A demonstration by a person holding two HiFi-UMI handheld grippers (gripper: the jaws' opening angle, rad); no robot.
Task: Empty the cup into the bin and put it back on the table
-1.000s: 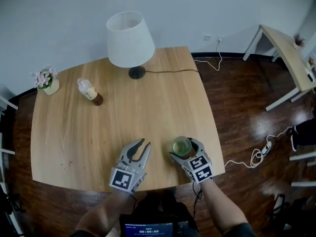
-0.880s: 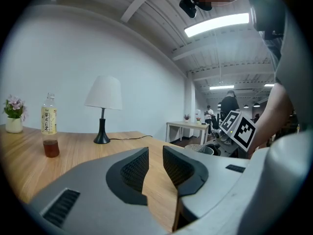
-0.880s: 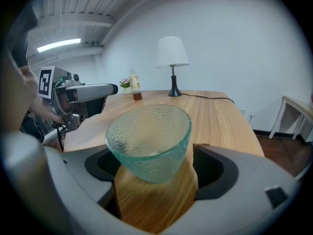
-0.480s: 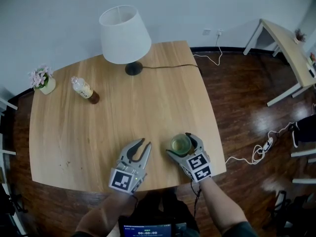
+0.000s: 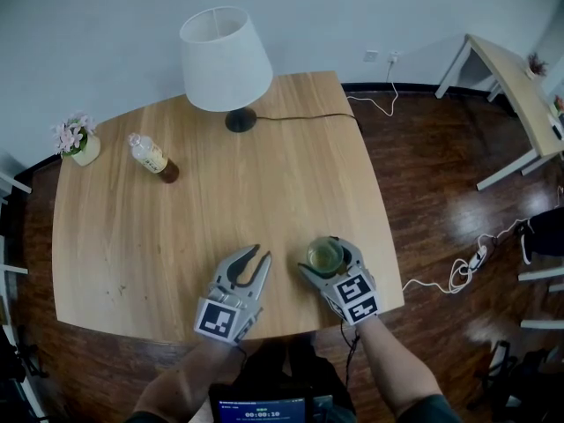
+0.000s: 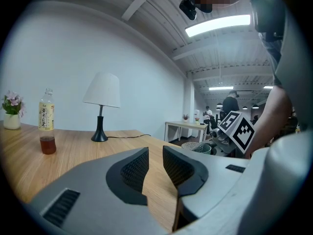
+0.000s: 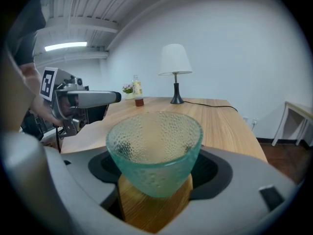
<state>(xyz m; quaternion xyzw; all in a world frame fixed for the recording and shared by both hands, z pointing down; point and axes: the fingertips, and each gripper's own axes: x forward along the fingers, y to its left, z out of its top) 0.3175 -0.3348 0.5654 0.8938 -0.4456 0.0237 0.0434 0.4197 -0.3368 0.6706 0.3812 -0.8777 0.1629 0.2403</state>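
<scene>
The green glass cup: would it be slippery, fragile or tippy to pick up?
The cup looks like rigid glass, so probably breakable if dropped. Its pebbled wall may help grip, but it tapers downward, so it could slip. The narrow base suggests it tips easily.

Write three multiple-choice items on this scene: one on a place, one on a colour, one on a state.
1. Where on the table does the bottle stand?
A) between the flower pot and the lamp
B) right of the lamp
C) at the near edge

2. What colour is the cup?
A) red
B) green
C) black

3. How do the left gripper's jaws stand?
A) clamped on the bottle
B) slightly apart, empty
C) around the lamp

Key: 1 A, the head view shows it between them; 2 B, the glass is pale green; 3 B, only bare wood shows in their gap.
</scene>
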